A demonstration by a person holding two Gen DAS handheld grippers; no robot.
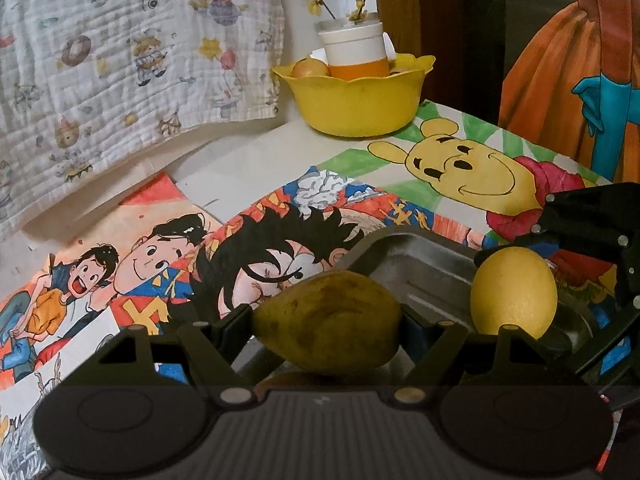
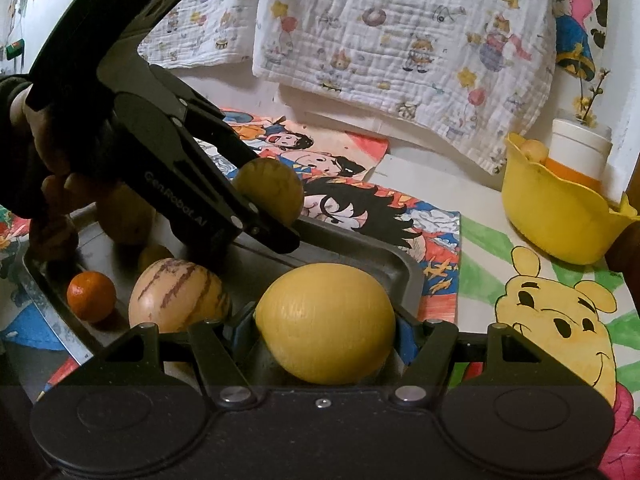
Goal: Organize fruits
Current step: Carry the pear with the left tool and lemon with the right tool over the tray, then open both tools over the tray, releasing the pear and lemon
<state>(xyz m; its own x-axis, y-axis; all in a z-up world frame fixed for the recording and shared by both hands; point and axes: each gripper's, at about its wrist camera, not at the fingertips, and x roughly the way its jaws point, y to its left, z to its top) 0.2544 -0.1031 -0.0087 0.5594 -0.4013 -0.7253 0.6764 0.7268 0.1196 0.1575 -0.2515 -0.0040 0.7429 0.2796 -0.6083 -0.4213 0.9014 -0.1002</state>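
Closest to the lens in the left wrist view, the left gripper (image 1: 326,316) clamps a greenish-yellow mango (image 1: 326,320) at bottom centre, its pads pressed on both ends of the fruit. At the bottom centre of the right wrist view, the right gripper (image 2: 326,322) likewise holds a yellow lemon (image 2: 325,322), squeezed between its 2 fingers. Both fruits hang just above a metal tray (image 2: 352,254) on the bench (image 1: 248,156), whose top is papered with cartoon drawings (image 1: 472,172).

Lower left in the right wrist view, 2 more fruits lie in the tray: a small orange (image 2: 91,296) and, near it, a striped melon (image 2: 178,300). Other yellowish fruit sits behind the left gripper's arm, partly hidden. A person's hand (image 2: 52,184) grips that tool at the left edge.

Farther back, at the upper right of both views, a yellow bowl (image 1: 356,100) stands well apart from the tray, holding a white-and-orange cup (image 1: 354,52) and at least 1 fruit. A printed cloth (image 1: 132,48) hangs behind.

Judged from here, the risk is a slip: both fruits are smooth and rounded, held at their ends, and a tilt or loosened squeeze could drop one onto the tray. The 2 grippers are also close together and could knock.
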